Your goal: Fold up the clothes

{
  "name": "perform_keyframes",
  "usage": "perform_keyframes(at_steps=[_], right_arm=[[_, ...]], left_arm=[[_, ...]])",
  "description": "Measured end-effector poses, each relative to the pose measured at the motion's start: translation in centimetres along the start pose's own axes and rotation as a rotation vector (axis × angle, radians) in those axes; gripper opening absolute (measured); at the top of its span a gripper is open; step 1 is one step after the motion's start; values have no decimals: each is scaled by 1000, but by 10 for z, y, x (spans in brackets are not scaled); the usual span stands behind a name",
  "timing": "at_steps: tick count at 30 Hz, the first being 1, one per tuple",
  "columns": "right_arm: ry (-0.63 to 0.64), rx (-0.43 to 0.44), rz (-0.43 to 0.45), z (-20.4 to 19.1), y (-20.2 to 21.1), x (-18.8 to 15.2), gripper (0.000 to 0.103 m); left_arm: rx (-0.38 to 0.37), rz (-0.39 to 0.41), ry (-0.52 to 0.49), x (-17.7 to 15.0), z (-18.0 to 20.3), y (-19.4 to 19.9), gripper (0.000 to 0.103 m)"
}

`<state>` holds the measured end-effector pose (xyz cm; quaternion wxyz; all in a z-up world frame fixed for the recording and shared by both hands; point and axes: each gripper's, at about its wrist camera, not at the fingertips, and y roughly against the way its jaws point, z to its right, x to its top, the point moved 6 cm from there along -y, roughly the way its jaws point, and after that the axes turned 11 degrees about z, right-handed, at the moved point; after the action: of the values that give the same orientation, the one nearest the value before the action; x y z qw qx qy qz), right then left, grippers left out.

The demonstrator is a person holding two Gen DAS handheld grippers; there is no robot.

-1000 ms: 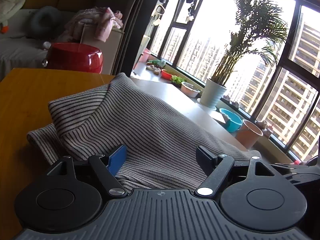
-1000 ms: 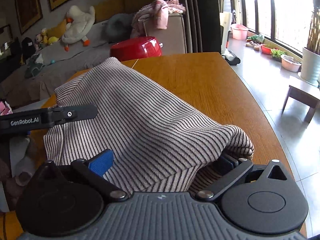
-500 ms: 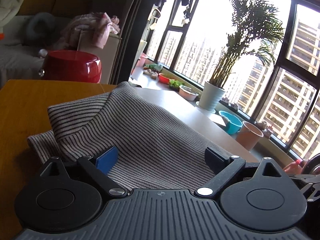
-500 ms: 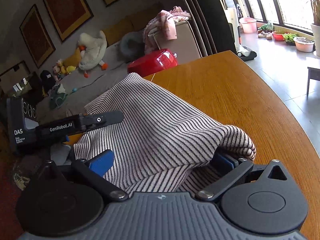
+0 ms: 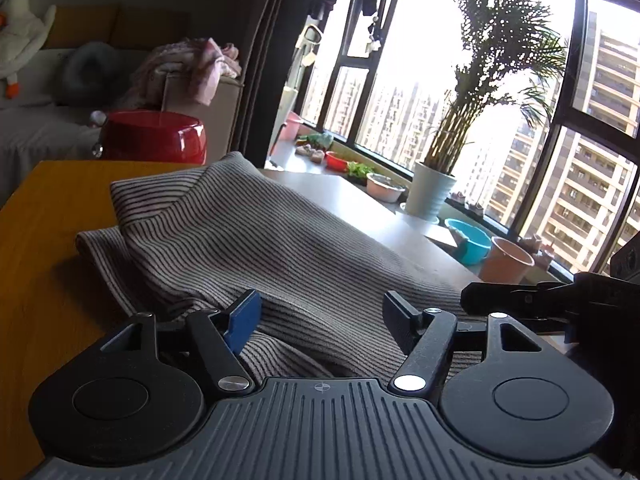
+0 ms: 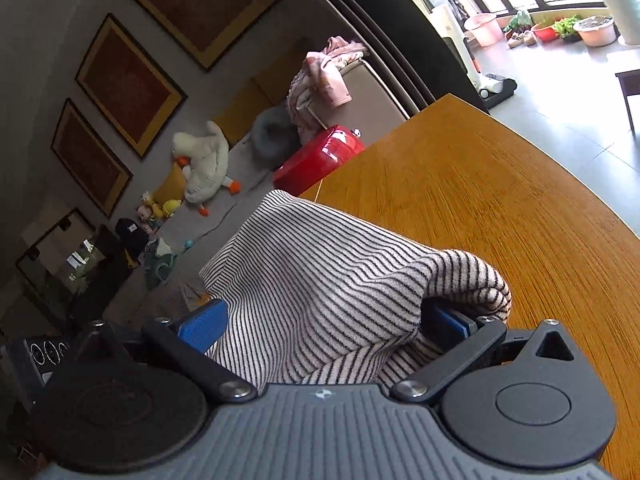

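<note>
A striped grey-and-black knit garment [image 5: 280, 248] lies bunched on the wooden table [image 5: 36, 240]. My left gripper [image 5: 322, 316] is open, and the cloth runs between its blue pad [image 5: 242, 318] and its dark finger [image 5: 400, 320]. The right gripper [image 6: 324, 320] is also open and rolled to one side. The same garment [image 6: 320, 284] passes between its fingers and a rolled hem drapes over the right fingertip [image 6: 448, 324]. In the left wrist view, part of the right gripper [image 5: 520, 302] shows at the right edge, close to the cloth.
The table [image 6: 500, 200] stretches away to the right with a curved edge. Beyond it are a red stool [image 5: 154, 140], a sofa with pink clothes [image 6: 324, 76], a plush duck [image 6: 204, 164], and a potted palm [image 5: 434, 192] with basins by the window.
The right gripper has tipped and risen, carrying the cloth fold up. The left gripper's fingers have drawn somewhat closer together over the cloth. The right gripper now shows at the left view's edge.
</note>
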<state>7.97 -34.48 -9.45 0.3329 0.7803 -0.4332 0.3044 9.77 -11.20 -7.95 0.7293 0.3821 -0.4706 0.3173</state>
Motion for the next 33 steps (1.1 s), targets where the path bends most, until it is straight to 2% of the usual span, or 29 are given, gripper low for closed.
perform_keyframes(at_steps=[1, 3, 5, 6, 12, 16, 20, 22, 25, 27, 30, 31, 32, 33], right_arm=[[46, -7, -15, -5, -1, 0, 99], [227, -34, -36, -18, -3, 1, 79], [394, -66, -45, -29, -4, 5, 66], [436, -67, -56, -33, -5, 7, 63], [582, -87, -103, -30, -22, 16, 59], [574, -65, -86, -32, -10, 37, 55], [559, -39, -63, -36, 4, 60, 55], [552, -27, -52, -38, 11, 71, 55], [541, -8, -36, -41, 22, 89, 55], [590, -32, -42, -40, 21, 92, 52], [718, -85, -76, -36, 1, 83, 45], [737, -99, -99, -31, -8, 76, 44], [736, -107, -129, -25, -18, 69, 41], [725, -113, -165, -20, -25, 61, 38]], left_arm=[[4, -10, -3, -1, 1, -1, 66], [12, -30, -8, -3, 2, -4, 65], [17, -37, -11, -3, 1, -6, 65], [17, -39, -12, -3, 1, -7, 65], [17, -44, -4, -4, 0, -8, 66], [21, -50, 1, -5, -1, -8, 66], [15, -66, 26, -4, -7, -10, 66], [21, -77, 1, -3, -9, -11, 63], [46, -82, -69, 1, -12, -13, 62], [63, -81, -95, 4, -14, -14, 63], [112, -62, -115, 12, -22, -15, 63], [146, -52, -126, 16, -28, -15, 66], [182, -44, -137, 19, -35, -16, 73], [202, -48, -140, 22, -44, -16, 73]])
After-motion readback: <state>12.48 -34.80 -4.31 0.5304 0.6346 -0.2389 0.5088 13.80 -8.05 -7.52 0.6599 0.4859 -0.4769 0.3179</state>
